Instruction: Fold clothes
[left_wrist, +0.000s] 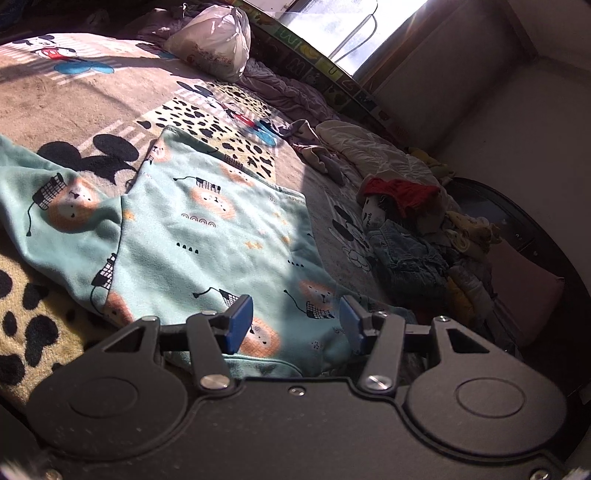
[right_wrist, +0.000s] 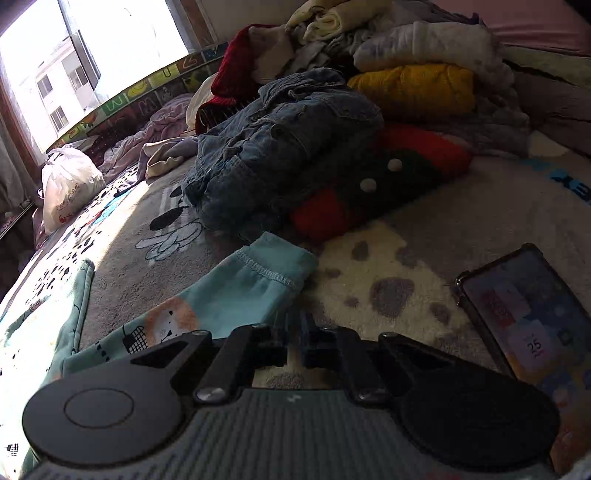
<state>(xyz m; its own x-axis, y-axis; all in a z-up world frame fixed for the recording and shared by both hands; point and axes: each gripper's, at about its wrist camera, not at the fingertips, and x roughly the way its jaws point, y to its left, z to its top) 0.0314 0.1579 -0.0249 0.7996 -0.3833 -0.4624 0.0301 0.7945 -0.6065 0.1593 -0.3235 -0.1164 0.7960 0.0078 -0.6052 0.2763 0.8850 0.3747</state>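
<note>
left tool (left_wrist: 295, 321) open | right tool (right_wrist: 293, 341) closed beside sleeve cuff (right_wrist: 273, 269)

A home bedroom, lived in and sunlit. The work surface is a bed (left_wrist: 74, 96) covered by a plush cartoon-mouse blanket (right_wrist: 424, 236) with spotted patches. Loose laundry is heaped along it: a denim jacket (right_wrist: 280, 144), a red knit (right_wrist: 229, 66), a yellow folded piece (right_wrist: 417, 86), and pale crumpled garments (left_wrist: 373, 147). A mint child's garment with lion prints (left_wrist: 207, 229) lies spread on the blanket. A knotted white plastic bag (left_wrist: 214, 40) sits near a window (right_wrist: 74, 55) that looks out on apartment blocks. An alphabet-printed panel (right_wrist: 147, 96) runs under the sill. A phone (right_wrist: 528, 314) with its screen lit rests on the blanket
</note>
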